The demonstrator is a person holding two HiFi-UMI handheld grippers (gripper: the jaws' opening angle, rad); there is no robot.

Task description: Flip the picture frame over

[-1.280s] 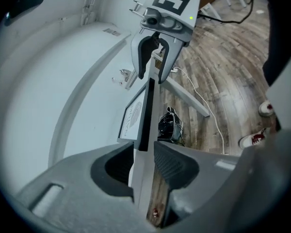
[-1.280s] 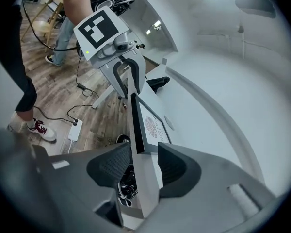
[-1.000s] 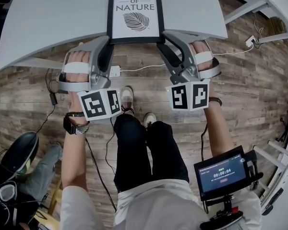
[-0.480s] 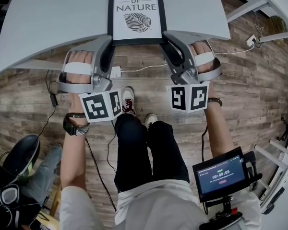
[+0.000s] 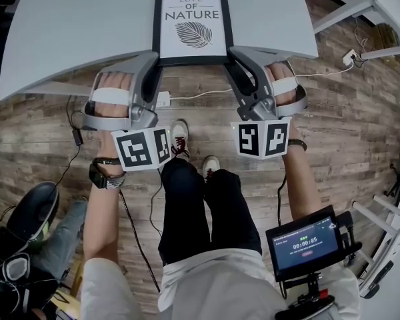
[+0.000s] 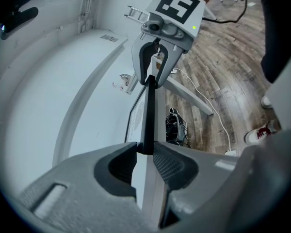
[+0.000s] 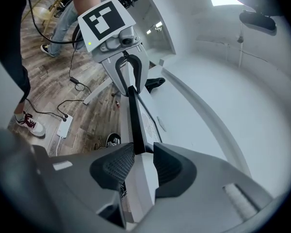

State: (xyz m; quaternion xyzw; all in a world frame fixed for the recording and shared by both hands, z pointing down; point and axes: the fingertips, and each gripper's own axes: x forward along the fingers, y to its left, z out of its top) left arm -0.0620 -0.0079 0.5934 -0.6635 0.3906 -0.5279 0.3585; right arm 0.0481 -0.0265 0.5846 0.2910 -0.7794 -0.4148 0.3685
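Observation:
The picture frame (image 5: 192, 24), black-edged with a leaf print, lies face up at the near edge of the white table (image 5: 67, 32). My left gripper (image 5: 153, 62) is at its near left corner and my right gripper (image 5: 232, 57) at its near right corner. In the left gripper view the frame's black edge (image 6: 146, 115) runs between my left gripper's (image 6: 145, 149) closing jaws, with both pads against it. The right gripper view shows that edge (image 7: 135, 120) between my right gripper's (image 7: 144, 149) closing jaws, pads touching it. Each view shows the other gripper on the far corner.
Wooden floor lies below the table edge, with cables and a power strip (image 5: 161, 99). The person's legs and shoes stand just under the grippers. A small screen (image 5: 303, 242) hangs at the lower right. A table leg (image 5: 340, 12) slants at the upper right.
Both grippers have stayed at the frame's near corners. The frame lies flat on the table as before; only the view has shifted slightly.

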